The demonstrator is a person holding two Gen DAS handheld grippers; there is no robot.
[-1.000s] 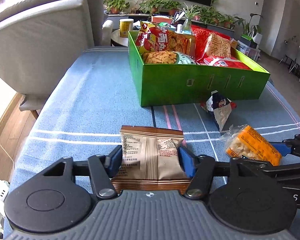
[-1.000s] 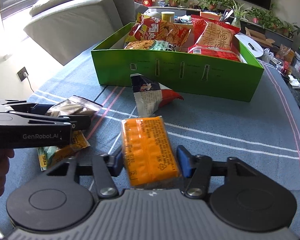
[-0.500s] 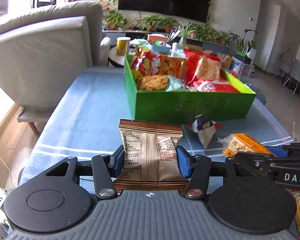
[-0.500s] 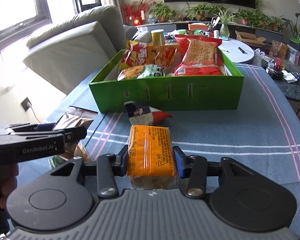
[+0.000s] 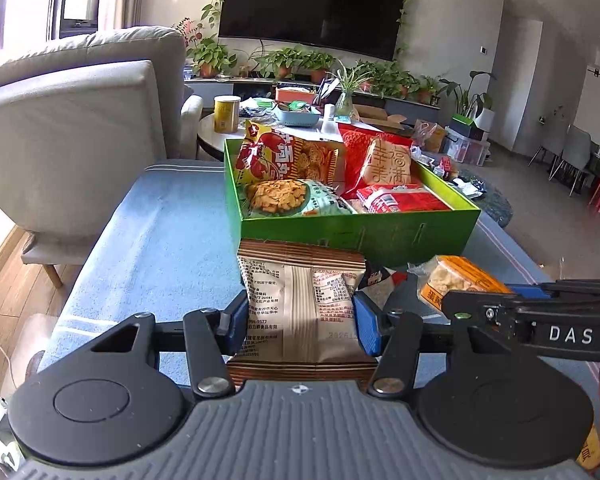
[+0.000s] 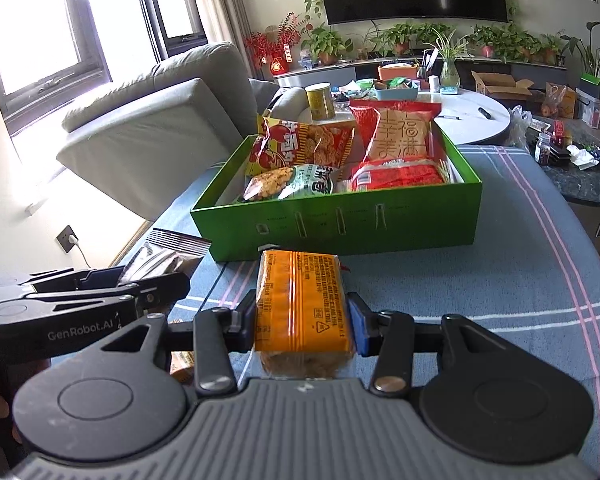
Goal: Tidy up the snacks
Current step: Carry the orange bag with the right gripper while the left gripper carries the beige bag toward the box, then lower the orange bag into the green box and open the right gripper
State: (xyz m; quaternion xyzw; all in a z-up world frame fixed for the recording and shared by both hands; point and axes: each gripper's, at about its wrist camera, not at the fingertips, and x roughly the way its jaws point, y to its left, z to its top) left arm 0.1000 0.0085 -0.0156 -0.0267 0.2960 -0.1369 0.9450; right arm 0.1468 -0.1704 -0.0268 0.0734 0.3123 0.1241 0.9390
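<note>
Green cardboard sets the target: the green box (image 5: 352,232) stands on the blue-clothed bench (image 5: 156,240) at twelve o'clock from both grippers, its near wall facing them and its long axis running nine to three.

Left gripper (image 5: 300,326): its jaws are clamped on the brown snack packet (image 5: 300,304), pressing its two side edges. The packet is held off the cloth, long axis pointing at twelve o'clock toward the box, printed back face up, crimped far end just short of the box's near wall in this view.

Right gripper (image 6: 302,322): its jaws are clamped on the orange snack bar (image 6: 300,304), also gripped by the sides and lifted, long axis likewise at twelve o'clock, far end aimed at the near wall.

Inside the box, bags fill the rear and middle; on the left side, the floor at about ten o'clock from the right gripper looks bare. Both hands seem about equally near, so either packet could likely go over the wall first, nose leading.
</note>
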